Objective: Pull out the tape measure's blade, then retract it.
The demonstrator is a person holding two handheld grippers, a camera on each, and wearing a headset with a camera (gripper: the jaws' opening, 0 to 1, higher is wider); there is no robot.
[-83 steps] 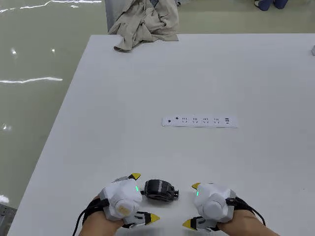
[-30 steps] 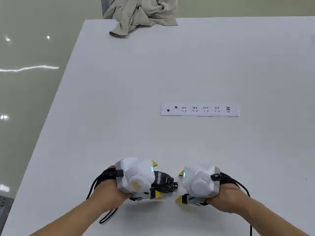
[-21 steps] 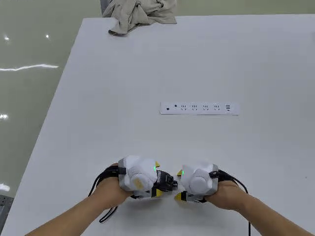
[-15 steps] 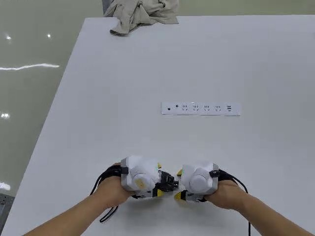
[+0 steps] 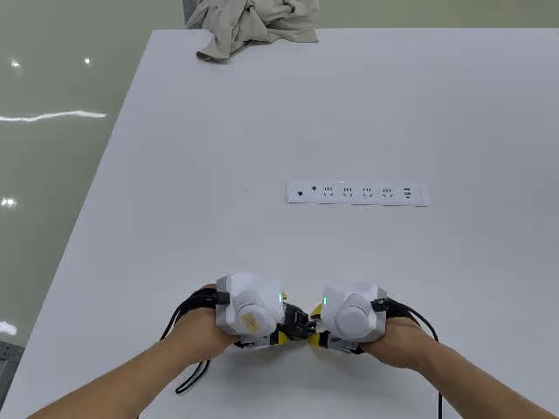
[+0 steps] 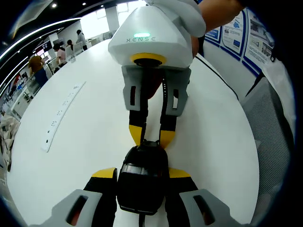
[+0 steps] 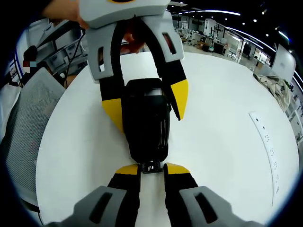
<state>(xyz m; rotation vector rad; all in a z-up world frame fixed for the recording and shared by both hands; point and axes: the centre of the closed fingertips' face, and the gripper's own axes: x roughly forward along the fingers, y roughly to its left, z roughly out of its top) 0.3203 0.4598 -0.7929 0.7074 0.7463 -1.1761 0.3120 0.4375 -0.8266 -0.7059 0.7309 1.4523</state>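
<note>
Tape measure (image 7: 147,123), black, was held at the near edge of the table (image 5: 349,113), case clamped by left gripper (image 6: 141,173), end hook (image 7: 150,165) pinched by right gripper (image 7: 151,169); hook was judged liable to be lost from so narrow a pinch if pulled askew

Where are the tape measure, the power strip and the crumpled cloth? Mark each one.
tape measure (image 6: 142,182): left gripper view, top of its black case.
power strip (image 5: 358,193): head view, middle of its white body.
crumpled cloth (image 5: 255,22): head view, its bunched middle.
</note>
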